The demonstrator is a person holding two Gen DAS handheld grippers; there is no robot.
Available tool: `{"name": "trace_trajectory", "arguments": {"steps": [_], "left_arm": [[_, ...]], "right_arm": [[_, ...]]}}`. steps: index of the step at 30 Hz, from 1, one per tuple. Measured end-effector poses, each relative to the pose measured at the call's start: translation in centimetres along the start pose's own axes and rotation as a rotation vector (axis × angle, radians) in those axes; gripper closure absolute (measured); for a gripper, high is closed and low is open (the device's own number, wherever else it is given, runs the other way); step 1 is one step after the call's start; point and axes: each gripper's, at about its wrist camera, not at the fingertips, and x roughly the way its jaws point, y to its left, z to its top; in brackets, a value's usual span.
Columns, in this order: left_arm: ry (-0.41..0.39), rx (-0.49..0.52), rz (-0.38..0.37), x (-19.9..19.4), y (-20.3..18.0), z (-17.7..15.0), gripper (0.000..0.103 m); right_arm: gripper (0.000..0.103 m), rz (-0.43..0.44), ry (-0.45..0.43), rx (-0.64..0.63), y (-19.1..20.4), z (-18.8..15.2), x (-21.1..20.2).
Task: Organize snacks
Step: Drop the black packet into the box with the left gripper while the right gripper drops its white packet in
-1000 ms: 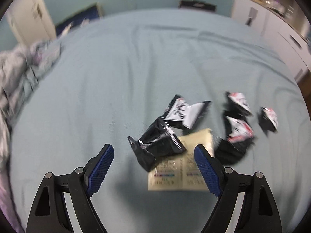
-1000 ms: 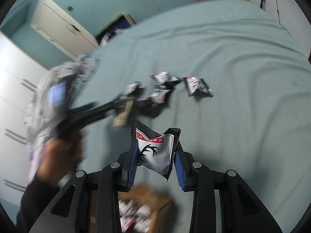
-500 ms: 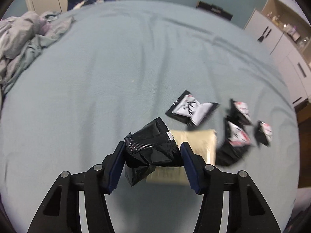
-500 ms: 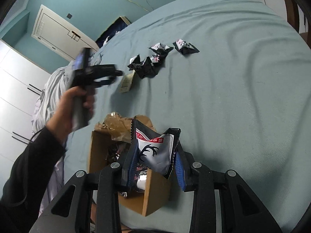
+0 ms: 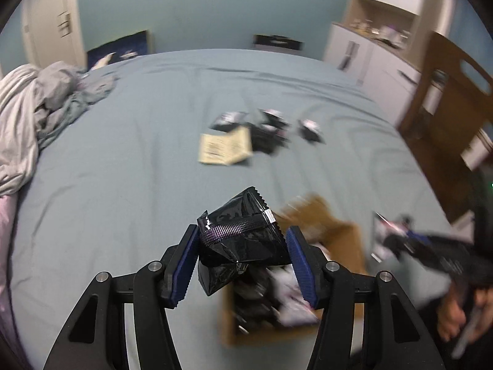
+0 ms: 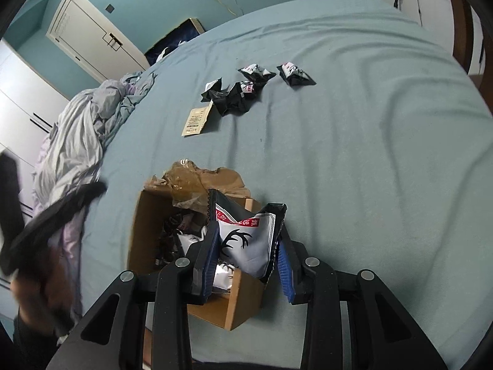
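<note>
Right wrist: right gripper [image 6: 248, 260] pinches an antler-print packet [image 6: 246, 240] over the cardboard box [image 6: 144, 231]; left gripper [image 5: 242, 262] clamps a black packet [image 5: 240, 240], box at 5 o'clock. I'd center both before releasing.

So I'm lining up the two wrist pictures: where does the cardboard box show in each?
Left wrist: the cardboard box sits low, right of centre, blurred, behind the black packet in the jaws.
Right wrist: the box sits low, left of centre, behind the held white packet.
Shared landmark: the beige packet on the bed, beyond the box.
</note>
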Motion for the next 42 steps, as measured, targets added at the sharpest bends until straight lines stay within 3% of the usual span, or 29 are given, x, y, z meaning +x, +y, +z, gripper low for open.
{"name": "trace_trajectory", "arguments": {"steps": [3, 7, 10, 13, 18, 26, 29, 36, 39, 41, 42], "left_arm": [[-0.035, 0.084, -0.026, -0.7, -2.6, -1.8, 0.044], [-0.034, 0.123, -0.035, 0.7, -4.0, -3.8, 0.032], [-0.005, 0.119, -0.010, 1.4, -3.8, -4.7, 0.024], [-0.035, 0.099, 0.050, 1.0, -2.5, -4.8, 0.017], [-0.069, 0.039, 0.179, 0.3, 0.9, -4.3, 0.017], [-0.068, -0.147, 0.141, -0.1, 4.6, -4.1, 0.017], [-0.065, -0.147, 0.140, 0.1, 4.4, -4.1, 0.017], [-0.074, -0.081, 0.141, -0.1, 3.0, -4.1, 0.017], [-0.076, -0.059, 0.144, -0.2, 2.4, -4.2, 0.017], [-0.073, -0.047, 0.141, -0.1, 2.1, -4.3, 0.017], [-0.072, -0.042, 0.140, -0.1, 2.0, -4.3, 0.017]], "right_arm": [[0.070, -0.014, -0.013, -0.010, 0.4, -0.3, -0.7], [0.070, -0.011, -0.056, -0.033, 0.9, -0.9, -2.0], [0.070, -0.029, -0.083, -0.061, 1.3, -1.4, -2.4], [0.070, -0.050, -0.083, -0.100, 1.9, -1.5, -1.9], [0.070, -0.061, -0.036, -0.152, 2.9, -1.6, -0.4], [0.070, 0.015, 0.021, -0.287, 5.7, -2.3, 0.5], [0.069, 0.034, 0.019, -0.354, 6.8, -2.8, 0.5], [0.067, 0.068, -0.024, -0.380, 6.7, -3.4, 0.1], [0.047, 0.084, -0.074, -0.308, 5.8, -3.3, -0.5], [0.028, 0.065, -0.142, -0.254, 5.2, -3.3, -1.2], [0.026, 0.049, -0.174, -0.239, 4.9, -3.3, -1.5]]}}
